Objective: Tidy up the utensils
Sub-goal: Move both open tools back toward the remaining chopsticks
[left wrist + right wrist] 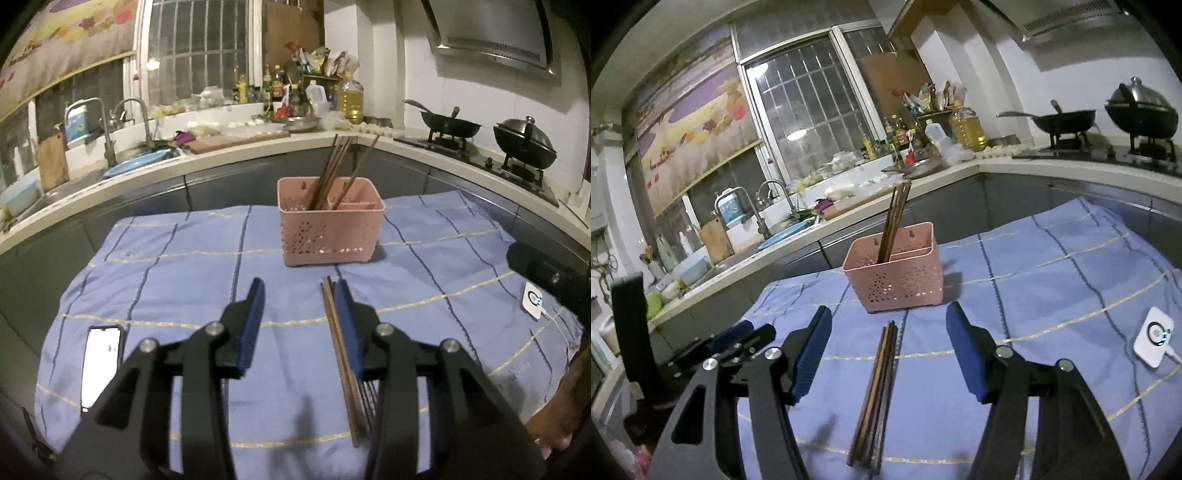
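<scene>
- on the blue cloth (pixel 1052 280), a bundle of chopsticks (pixel 875 391) lies flat, just before the pink holder (pixel 897 284) — likely staged for pickup.
- more chopsticks (pixel 332 173) stand upright inside the holder.
- right gripper (pixel 890 354) — spread wide, straddling the bundle, holding nothing.
- left gripper (pixel 301 325) spread, empty; the bundle lies beside one finger.

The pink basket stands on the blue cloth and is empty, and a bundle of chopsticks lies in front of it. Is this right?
Not quite. The basket is not empty: several chopsticks stand upright in it, as the right wrist view shows. The rest holds: it stands on the blue cloth, and a bundle lies in front of it.
</scene>
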### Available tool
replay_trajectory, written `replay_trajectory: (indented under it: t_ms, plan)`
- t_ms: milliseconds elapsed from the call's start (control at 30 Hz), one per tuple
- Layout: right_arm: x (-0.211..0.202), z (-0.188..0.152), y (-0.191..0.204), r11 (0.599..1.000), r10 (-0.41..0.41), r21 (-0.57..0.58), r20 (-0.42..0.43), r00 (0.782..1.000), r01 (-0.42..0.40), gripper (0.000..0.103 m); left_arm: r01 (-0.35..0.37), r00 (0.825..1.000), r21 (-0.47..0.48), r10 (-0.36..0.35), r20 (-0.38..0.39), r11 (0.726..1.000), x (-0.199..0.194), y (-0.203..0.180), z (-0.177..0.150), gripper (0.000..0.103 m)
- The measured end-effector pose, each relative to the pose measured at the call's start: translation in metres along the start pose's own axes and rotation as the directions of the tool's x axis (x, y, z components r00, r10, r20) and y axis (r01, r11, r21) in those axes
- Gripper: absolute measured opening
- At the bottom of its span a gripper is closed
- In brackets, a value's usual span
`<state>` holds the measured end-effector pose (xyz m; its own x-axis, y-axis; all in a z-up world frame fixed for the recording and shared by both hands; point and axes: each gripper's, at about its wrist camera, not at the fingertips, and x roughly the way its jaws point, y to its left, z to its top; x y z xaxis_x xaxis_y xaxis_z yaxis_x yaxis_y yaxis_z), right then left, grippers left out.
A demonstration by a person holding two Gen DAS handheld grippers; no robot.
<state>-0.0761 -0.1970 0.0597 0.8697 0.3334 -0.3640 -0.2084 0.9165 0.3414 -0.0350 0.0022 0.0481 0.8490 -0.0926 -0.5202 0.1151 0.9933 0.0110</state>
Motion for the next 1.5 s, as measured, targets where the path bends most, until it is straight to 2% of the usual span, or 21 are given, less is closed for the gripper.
replay_trajectory:
  t_ms: [267,600,700,1500]
  plan:
    - [0.007,0.000,-0.002,1.000,0.003,0.010,-0.002,1.000,-0.003,0.065,-0.013,1.000,-0.010,0.013,-0.027,1.000,0.014,0.005,0.002,0.037]
    - [0.027,-0.007,-0.010,0.999,0.007,0.037,-0.060,0.998,-0.005,0.065,-0.003,0.998,-0.004,0.003,-0.066,1.000,0.026,0.002,-0.004,0.038]
    - [0.030,-0.008,-0.010,0.999,0.009,0.038,-0.069,0.998,-0.006,0.065,0.003,0.997,-0.007,-0.004,-0.076,1.000,0.029,0.002,-0.005,0.041]
    - [0.042,-0.015,-0.005,1.000,0.014,0.016,-0.110,0.994,-0.012,0.065,0.015,0.995,-0.006,-0.015,-0.099,1.000,0.037,0.002,-0.017,0.042]
